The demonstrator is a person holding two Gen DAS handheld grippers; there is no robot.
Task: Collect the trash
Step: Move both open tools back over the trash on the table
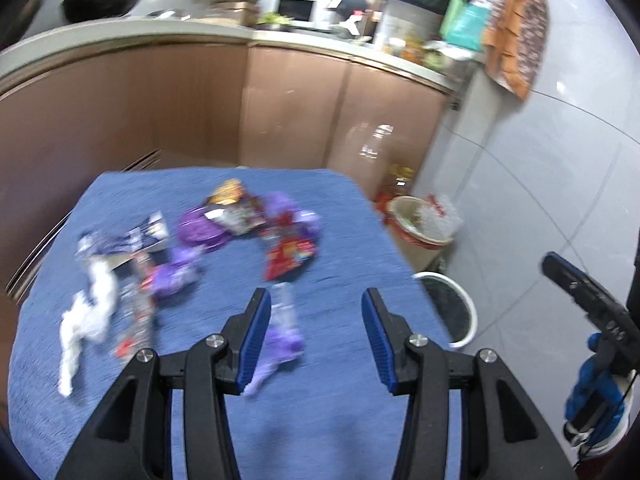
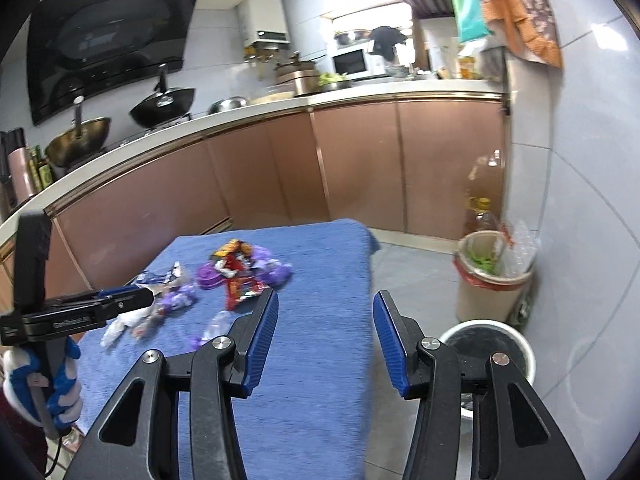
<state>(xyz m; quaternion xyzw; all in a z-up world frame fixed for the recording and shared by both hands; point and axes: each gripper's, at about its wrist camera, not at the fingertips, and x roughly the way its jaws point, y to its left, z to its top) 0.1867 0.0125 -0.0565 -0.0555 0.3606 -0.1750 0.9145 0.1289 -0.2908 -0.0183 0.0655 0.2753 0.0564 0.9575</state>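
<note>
Crumpled wrappers lie scattered on a blue-clothed table: a purple wrapper close to my left gripper, a red packet, a purple round piece and a white tissue. The left gripper is open and empty above the table's near part. My right gripper is open and empty over the table's right side; the same litter lies ahead to its left. A white bin with a black liner stands on the floor by the table; it also shows in the left wrist view.
A beige waste bin with a red liner stands by the tiled wall, oil bottles behind it. Brown kitchen cabinets with a worktop, woks and a microwave run behind the table. The left view is blurred.
</note>
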